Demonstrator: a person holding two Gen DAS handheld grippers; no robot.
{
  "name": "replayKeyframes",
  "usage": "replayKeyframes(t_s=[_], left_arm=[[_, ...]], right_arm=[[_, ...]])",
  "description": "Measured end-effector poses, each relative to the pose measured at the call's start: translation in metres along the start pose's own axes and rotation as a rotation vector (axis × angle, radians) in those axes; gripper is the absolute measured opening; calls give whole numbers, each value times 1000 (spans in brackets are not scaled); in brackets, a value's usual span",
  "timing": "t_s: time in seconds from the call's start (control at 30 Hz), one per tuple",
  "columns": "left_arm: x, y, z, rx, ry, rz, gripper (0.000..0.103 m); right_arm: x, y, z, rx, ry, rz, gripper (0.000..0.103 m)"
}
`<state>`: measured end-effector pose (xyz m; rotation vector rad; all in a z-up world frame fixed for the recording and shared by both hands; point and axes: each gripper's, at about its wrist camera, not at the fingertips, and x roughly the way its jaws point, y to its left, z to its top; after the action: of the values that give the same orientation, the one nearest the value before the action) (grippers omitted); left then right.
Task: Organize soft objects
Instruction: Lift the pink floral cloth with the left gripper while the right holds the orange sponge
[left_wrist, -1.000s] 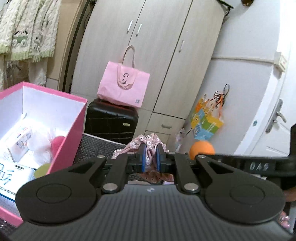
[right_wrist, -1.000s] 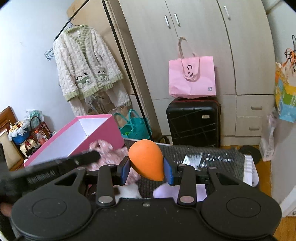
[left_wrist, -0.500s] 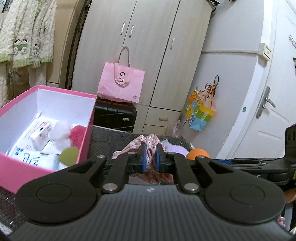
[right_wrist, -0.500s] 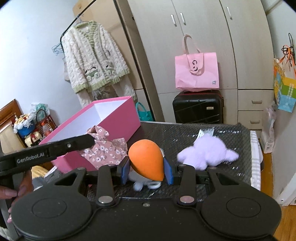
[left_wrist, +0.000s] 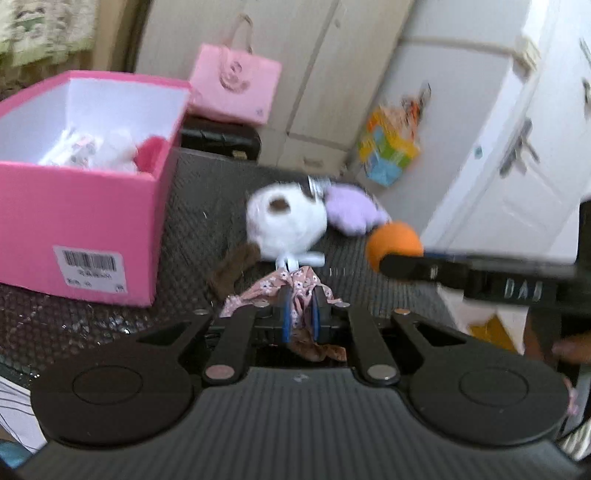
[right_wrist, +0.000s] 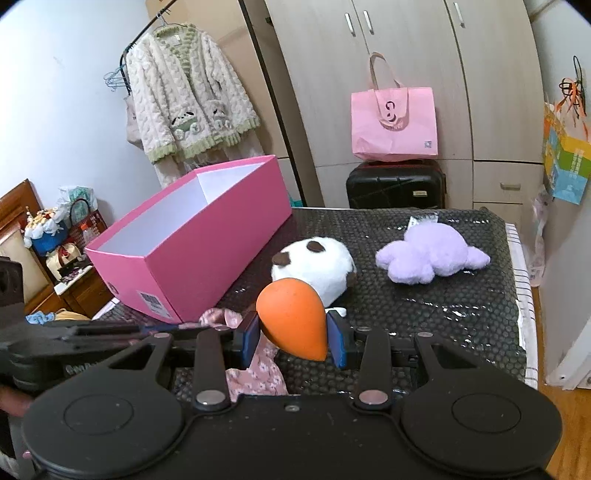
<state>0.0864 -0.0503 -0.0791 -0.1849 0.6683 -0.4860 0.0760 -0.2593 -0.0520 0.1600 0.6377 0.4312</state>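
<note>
My left gripper (left_wrist: 300, 314) is shut on a pink floral cloth (left_wrist: 291, 286), held low over the dark mat. My right gripper (right_wrist: 293, 334) is shut on an orange teardrop sponge (right_wrist: 295, 319); the sponge also shows in the left wrist view (left_wrist: 393, 240). The floral cloth also shows in the right wrist view (right_wrist: 258, 369) under the sponge. A white plush with brown spots (right_wrist: 314, 267) and a purple plush (right_wrist: 430, 254) lie on the mat. An open pink box (left_wrist: 85, 206) stands to the left with several soft items inside (left_wrist: 122, 149).
A dark bubble-textured mat (right_wrist: 443, 306) covers the table. A brown furry piece (left_wrist: 234, 267) lies beside the white plush. A black suitcase (right_wrist: 397, 186) with a pink bag (right_wrist: 393, 122) stands behind the table by the wardrobe. A knitted jacket (right_wrist: 186, 92) hangs at the back left.
Both grippers have dropped lower and pulled back from the box, each keeping its hold. The white plush now shows ahead on the mat. The left view is motion-blurred.
</note>
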Motion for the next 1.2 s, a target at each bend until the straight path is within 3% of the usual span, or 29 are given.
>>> replayKeyframes(t_s=[0.07, 0.17, 0.33, 0.53, 0.77, 0.87, 0.93, 0.97, 1.2], left_arm=[[4, -2, -7, 50, 32, 3, 19], [6, -4, -11, 74, 52, -14, 43], [-2, -16, -10, 180, 17, 14, 66], [3, -24, -9, 265, -28, 40, 82], [39, -27, -23, 316, 40, 80, 82], [40, -24, -25, 300, 33, 102, 61], [38, -22, -26, 305, 21, 117, 35], [36, -20, -26, 290, 18, 119, 28], [15, -1, -25, 165, 1, 105, 23]], right_arm=[[1, -2, -2, 8, 6, -8, 44], [2, -7, -7, 24, 17, -15, 44], [2, -13, -14, 48, 27, -30, 45], [-2, -14, -19, 45, 32, -47, 45], [-5, -13, -24, 50, 32, -51, 45], [-6, -13, -27, 60, 34, -54, 45], [-7, -15, -29, 68, 33, -53, 45], [-7, -15, -31, 75, 31, -51, 45], [-9, 5, -49, 43, -15, -34, 45]])
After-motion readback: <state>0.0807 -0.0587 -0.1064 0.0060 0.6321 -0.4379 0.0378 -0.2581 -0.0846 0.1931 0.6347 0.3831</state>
